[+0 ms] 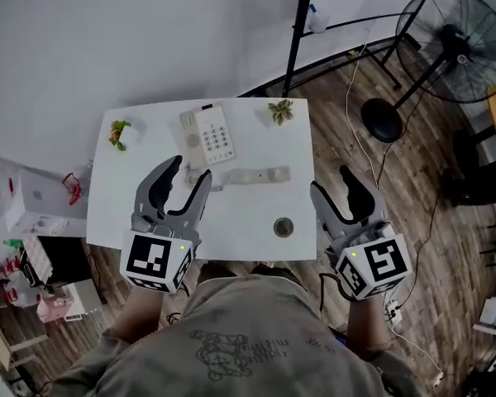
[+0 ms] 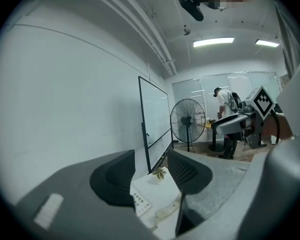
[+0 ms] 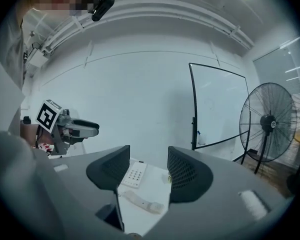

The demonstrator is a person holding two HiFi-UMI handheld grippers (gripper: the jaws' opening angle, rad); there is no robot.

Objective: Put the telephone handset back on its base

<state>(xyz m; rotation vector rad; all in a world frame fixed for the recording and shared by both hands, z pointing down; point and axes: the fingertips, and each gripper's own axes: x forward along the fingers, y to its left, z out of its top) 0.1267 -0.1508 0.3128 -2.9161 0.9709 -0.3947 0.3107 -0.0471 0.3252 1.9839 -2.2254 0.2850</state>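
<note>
1. Square white table [image 1: 248, 213], centre of the head view, standing on a wood-plank floor [image 1: 347, 98].
2. White rectangular telephone base [image 1: 208, 135], upper middle of the table and turned a little off square. A grid of grey keys fills its right part. The cradle along its left side lies empty.
3. Pale off-white telephone handset [image 1: 256, 175], a long slim bar with thicker rounded ends. It lies flat on the table top, crosswise in the head view, just below and right of the base and apart from it. In the right gripper view the handset [image 3: 140, 201] shows low between the jaws, with the base [image 3: 134, 174] beyond it.
4. Curled cord [image 1: 217, 185], at the handset's left end, running toward the base.
5. Left grey two-jaw gripper [image 1: 190, 170], over the lower left part of the table and short of the handset. In its own view the left gripper [image 2: 150, 176] has its jaws apart with nothing clamped; only the table, base and handset [image 2: 167, 211] show far behind the gap.
6. Right grey two-jaw gripper [image 1: 331, 180], beside the table's right edge and over the floor. In its own view the right gripper [image 3: 149, 174] likewise has its jaws spread and empty.
7. Small dark round object [image 1: 283, 227], lower right of the table, well clear of the handset.
8. Two small potted plants [image 1: 280, 110] [image 1: 118, 132], at the table's upper corners.
9. Black pedestal fan [image 1: 459, 35], upper right of the head view.
</note>
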